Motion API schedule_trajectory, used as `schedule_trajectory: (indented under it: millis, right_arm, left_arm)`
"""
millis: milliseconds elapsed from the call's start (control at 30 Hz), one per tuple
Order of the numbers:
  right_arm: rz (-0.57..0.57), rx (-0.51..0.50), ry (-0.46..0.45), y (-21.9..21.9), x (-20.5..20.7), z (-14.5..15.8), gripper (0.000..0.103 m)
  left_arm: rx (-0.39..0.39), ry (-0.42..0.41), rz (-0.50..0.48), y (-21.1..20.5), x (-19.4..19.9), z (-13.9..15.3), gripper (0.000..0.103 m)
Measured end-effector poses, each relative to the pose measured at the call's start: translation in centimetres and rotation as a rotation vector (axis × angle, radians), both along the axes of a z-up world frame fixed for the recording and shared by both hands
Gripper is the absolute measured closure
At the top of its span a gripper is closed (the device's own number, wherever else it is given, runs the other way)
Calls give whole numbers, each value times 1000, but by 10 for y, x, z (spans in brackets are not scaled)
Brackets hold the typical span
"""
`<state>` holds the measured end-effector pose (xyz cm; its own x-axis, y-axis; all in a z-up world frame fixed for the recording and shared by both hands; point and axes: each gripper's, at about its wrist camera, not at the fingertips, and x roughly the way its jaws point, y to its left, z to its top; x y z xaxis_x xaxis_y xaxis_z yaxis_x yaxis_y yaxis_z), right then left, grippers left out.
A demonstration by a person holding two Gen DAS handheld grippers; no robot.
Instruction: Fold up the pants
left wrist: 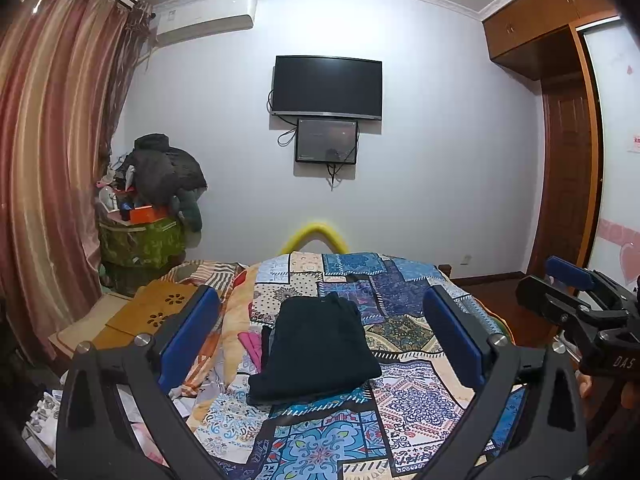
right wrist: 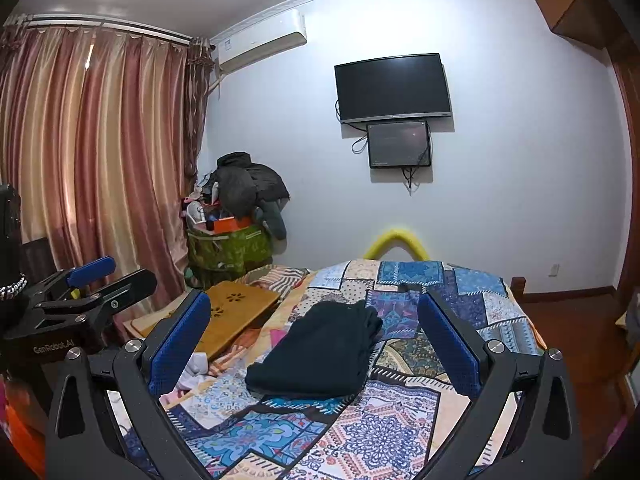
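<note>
- Left wrist view: your left gripper (left wrist: pixel 320 336) is spread wide and holds nothing, raised above the near end of the bed. The pants (left wrist: pixel 316 354) lie as a dark folded bundle on the patchwork quilt (left wrist: pixel 416 408), mid-bed. Your right gripper (left wrist: pixel 580 292) shows at the right edge, also spread.
- Right wrist view: your right gripper (right wrist: pixel 316 340) is spread and empty; the pants (right wrist: pixel 320 356) sit squarely ahead. If you reach in again, a finger could snag the top layer and undo the fold.
</note>
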<state>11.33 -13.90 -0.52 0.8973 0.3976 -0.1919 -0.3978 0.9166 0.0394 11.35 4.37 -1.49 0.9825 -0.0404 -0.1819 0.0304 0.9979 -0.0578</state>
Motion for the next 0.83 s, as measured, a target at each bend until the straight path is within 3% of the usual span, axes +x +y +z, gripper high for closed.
schedule_trajectory:
  millis: [833]
  right_arm:
    - [-4, -4, 11, 4, 2, -2, 0]
  left_arm:
    - [-14, 14, -38, 5, 2, -7, 0]
